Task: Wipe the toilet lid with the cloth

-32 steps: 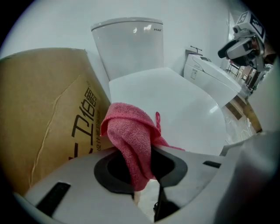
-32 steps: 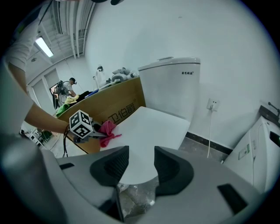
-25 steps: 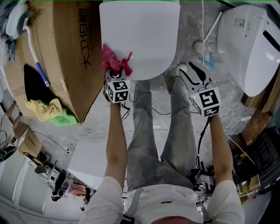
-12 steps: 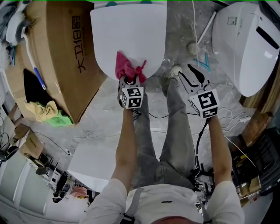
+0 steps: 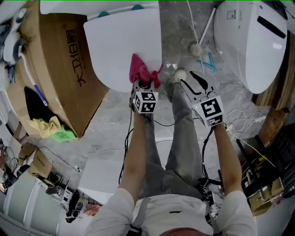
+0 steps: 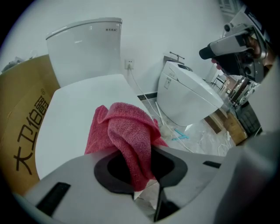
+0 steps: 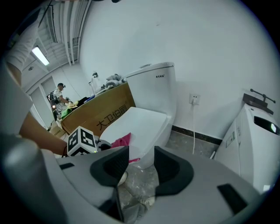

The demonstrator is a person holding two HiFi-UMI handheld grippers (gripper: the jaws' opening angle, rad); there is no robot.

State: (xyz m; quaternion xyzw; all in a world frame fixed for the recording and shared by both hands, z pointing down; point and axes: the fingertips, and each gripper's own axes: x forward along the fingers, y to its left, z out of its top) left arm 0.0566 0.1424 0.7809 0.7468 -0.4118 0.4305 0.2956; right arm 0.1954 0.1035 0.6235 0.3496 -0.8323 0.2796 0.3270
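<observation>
While the left tongs are clamping the bunched cloth to press it on the toilet lid, the right tongs — open, empty — are waiting clear.

The cloth is disappearing at its lower end into the left gripper, and it's covering some of the toilet lid front rim. The tank is getting chopped by the head view's top edge
</observation>
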